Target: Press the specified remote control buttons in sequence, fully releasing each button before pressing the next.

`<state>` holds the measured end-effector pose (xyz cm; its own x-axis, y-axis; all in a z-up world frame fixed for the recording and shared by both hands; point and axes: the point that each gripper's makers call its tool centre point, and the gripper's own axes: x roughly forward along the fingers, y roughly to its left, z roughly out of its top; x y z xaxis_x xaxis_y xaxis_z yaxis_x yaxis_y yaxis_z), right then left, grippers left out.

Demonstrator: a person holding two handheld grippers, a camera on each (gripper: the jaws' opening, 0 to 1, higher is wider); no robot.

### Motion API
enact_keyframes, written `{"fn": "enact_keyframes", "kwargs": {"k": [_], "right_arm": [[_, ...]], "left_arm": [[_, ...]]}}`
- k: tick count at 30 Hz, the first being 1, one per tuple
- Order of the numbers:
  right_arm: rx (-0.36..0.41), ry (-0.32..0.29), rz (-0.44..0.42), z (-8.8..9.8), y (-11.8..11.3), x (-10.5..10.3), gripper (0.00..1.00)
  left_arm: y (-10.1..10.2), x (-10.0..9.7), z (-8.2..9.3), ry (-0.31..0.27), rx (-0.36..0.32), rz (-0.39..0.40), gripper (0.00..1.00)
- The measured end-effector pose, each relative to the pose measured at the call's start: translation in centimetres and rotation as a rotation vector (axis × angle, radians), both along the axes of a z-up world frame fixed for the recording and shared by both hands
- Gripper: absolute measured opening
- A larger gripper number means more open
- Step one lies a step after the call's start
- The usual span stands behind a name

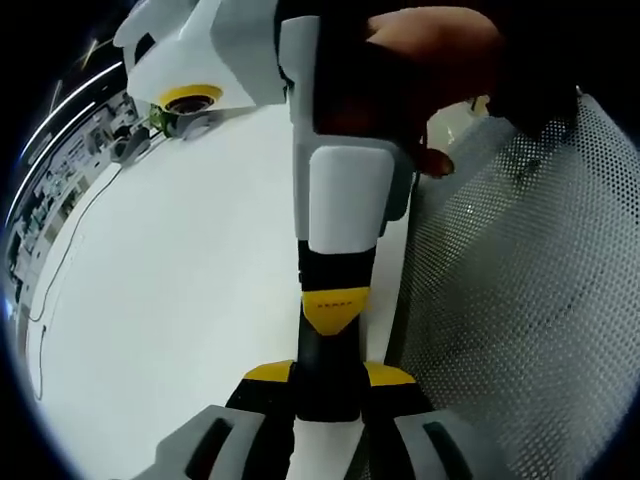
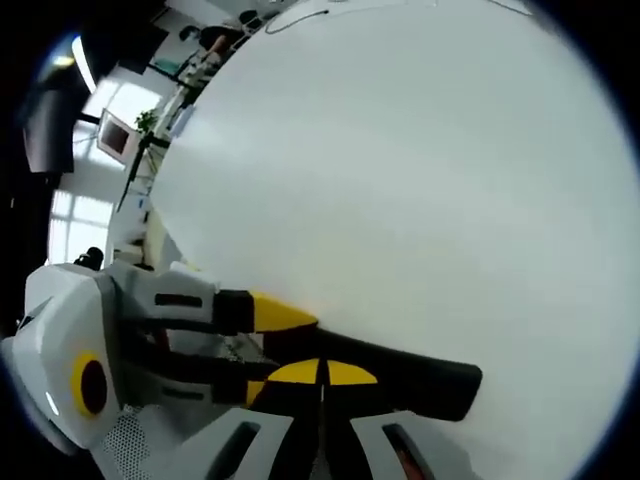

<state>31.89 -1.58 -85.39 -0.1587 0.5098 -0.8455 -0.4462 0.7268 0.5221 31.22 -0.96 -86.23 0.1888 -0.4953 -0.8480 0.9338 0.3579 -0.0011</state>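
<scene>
The left gripper (image 1: pixel 328 385) is sitting with its yellow-tipped jaws drawn together at the bottom of the left gripper view, clamping the near end of a dark remote control (image 1: pixel 330 350) that is reaching forward over the white table (image 1: pixel 180 290). The right gripper (image 1: pixel 345 190) is crossing in from above, held by a hand (image 1: pixel 430 60), with its tip resting over the remote's far end; a mesh chair back (image 1: pixel 530 290) is standing beside the table. In the right gripper view, the right gripper (image 2: pixel 322 378) is showing its jaws pressed together against the remote (image 2: pixel 400 375), while the left gripper (image 2: pixel 215 340) is gripping it from the left.
</scene>
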Motion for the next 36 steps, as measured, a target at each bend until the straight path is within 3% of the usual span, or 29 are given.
{"fn": "enact_keyframes", "kwargs": {"k": [15,36], "right_arm": [[0.010,0.009,0.002,0.18,0.01,-0.24,0.00],[-0.011,-0.028,0.034,0.29,0.19,-0.43,0.00]], "left_arm": [[0.05,-0.05,0.05,0.002,0.007,0.009,0.25],[-0.07,0.00,0.13,0.011,0.017,0.026,0.25]]}}
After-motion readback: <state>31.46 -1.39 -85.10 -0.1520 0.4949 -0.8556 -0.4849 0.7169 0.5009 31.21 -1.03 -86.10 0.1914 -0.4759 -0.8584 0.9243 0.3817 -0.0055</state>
